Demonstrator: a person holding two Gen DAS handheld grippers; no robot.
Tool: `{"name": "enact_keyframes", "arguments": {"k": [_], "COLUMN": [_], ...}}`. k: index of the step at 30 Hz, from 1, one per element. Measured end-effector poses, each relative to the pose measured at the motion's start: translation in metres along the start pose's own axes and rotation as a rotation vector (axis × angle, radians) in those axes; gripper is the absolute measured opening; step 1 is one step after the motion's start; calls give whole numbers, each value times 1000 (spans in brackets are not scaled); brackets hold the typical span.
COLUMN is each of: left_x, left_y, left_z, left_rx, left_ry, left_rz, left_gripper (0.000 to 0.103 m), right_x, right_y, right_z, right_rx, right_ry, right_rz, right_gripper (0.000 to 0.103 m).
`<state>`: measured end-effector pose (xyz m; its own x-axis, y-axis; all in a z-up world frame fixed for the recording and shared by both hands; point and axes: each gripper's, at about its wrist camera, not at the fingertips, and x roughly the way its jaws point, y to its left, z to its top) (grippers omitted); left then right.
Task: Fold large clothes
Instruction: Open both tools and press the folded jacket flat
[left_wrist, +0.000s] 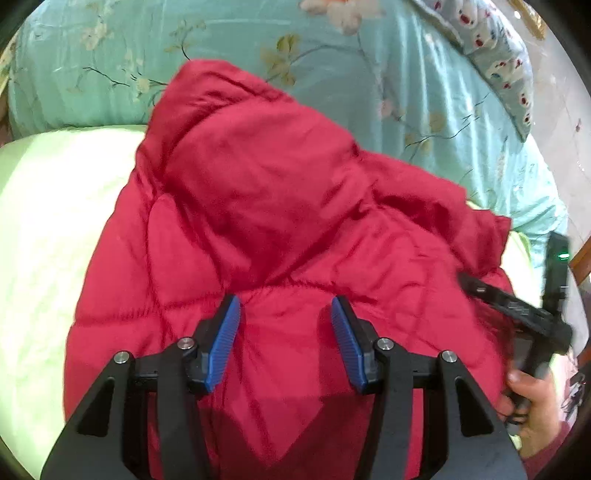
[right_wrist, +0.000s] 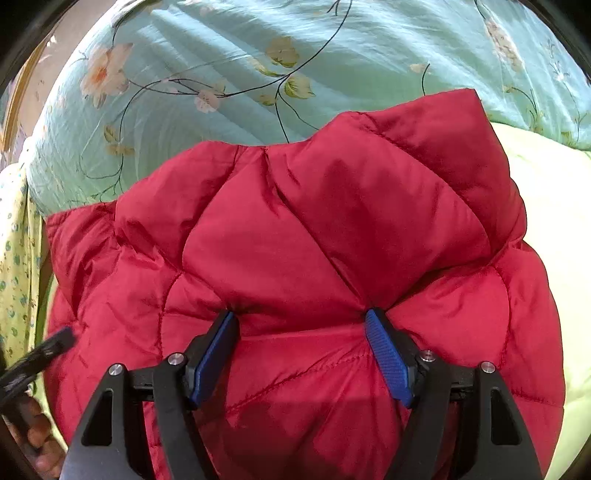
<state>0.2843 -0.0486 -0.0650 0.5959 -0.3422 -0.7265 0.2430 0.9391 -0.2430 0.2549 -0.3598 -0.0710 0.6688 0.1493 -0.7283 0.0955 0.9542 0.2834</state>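
A red quilted puffer jacket (left_wrist: 258, 206) lies bunched and folded over on a bed; it also fills the right wrist view (right_wrist: 314, 229). My left gripper (left_wrist: 286, 306) is open, its blue pads (left_wrist: 227, 339) just above the jacket's near part, holding nothing. My right gripper (right_wrist: 301, 319) is open wide, its blue fingertips (right_wrist: 388, 354) pressing into a fold of the jacket's padding. The right gripper's black body and the hand on it show at the right edge of the left wrist view (left_wrist: 524, 314).
A pale green sheet (left_wrist: 44, 229) covers the bed to the left of the jacket. A turquoise floral quilt (left_wrist: 332, 74) lies heaped behind it, also in the right wrist view (right_wrist: 221, 55). A patterned pillow (left_wrist: 495, 55) sits at the far right.
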Motion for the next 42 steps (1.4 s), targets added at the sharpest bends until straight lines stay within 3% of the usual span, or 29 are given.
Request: {"name": "enact_keyframes", "arguments": {"k": [4, 8, 13, 19, 28, 33, 42], "left_x": [16, 20, 23, 10, 36, 42, 46], "left_y": [-4, -1, -2, -4, -13, -16, -25], "left_z": [1, 4, 4, 6, 11, 11, 15], "left_rx": [37, 30, 37, 35, 74, 99, 101], "left_ry": [-8, -4, 2, 19, 50, 47, 56], "left_rz": [40, 29, 36, 44, 98, 122, 140], "left_gripper": [51, 51, 51, 51, 52, 52, 52], "right_x": [-20, -57, -33, -20, -18, -44, -82], "right_y": [-1, -1, -21, -24, -27, -33, -27], "right_z": [1, -5, -12, -11, -12, -16, -34], "right_rx": [19, -23, 0, -2, 8, 53, 24], "right_ry": [-31, -120, -19, -13, -24, -48, -49], "right_rz": [42, -5, -42, -62, -47, 26, 33], "right_gripper": [72, 75, 75, 75, 76, 75, 75]}}
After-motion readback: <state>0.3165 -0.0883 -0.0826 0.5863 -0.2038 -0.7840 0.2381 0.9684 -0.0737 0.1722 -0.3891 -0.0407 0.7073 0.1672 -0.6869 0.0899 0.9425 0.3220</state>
